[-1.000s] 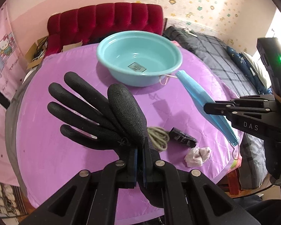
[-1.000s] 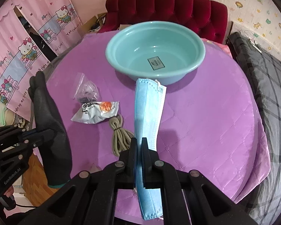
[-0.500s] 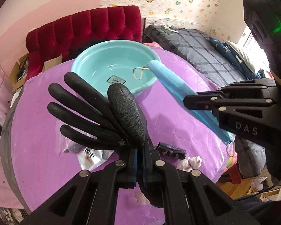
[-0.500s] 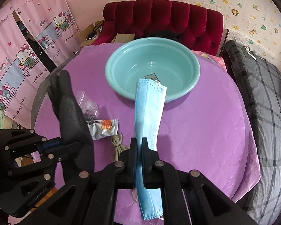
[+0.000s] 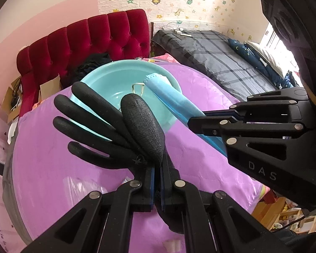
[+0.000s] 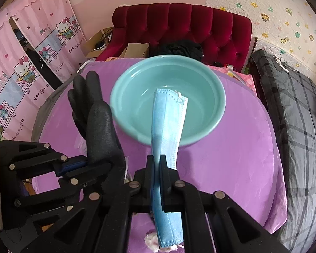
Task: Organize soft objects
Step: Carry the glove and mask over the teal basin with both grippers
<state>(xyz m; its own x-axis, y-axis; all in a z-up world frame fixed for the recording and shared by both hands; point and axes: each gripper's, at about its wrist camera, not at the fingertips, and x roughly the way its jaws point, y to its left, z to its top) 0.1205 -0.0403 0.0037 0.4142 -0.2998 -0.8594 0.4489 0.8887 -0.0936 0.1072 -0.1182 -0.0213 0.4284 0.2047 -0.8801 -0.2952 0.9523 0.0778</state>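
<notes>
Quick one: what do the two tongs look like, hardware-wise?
Both the left tongs and the right tongs are matte black, angular linkage frames with silver rivets at the pivots and blue pads lining the fingers. The right one's body carries white "DAS" lettering. No cables or sleeves can be made out.

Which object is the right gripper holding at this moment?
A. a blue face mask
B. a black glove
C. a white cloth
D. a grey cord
A: the right gripper is shut on the blue face mask, whose upper end reaches over the teal basin.
</notes>
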